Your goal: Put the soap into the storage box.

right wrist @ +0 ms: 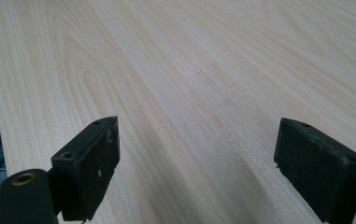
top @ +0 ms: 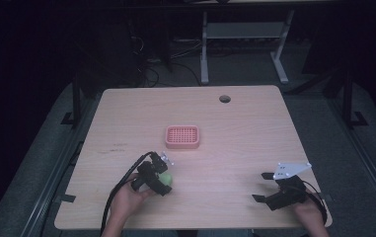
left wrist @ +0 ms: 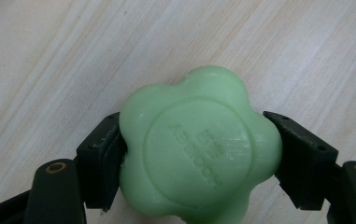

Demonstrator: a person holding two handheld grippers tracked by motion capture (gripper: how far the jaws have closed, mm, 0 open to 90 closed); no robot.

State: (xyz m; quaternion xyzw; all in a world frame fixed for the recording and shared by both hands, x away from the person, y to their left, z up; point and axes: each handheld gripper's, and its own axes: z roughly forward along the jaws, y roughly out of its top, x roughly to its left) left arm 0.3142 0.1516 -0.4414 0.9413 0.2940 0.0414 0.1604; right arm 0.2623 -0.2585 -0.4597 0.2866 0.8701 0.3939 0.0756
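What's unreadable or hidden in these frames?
- Green soap: embossed lettering too faint to read in the left gripper view; bottom edge cut off by the frame.
- Soap in the high view: mostly covered by the left tongs.
- Pink tray: holes too small to count.
- Right tongs: open, tips cropped.

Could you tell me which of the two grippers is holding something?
The left gripper: its jaws clamp the green soap, while the right gripper is open.
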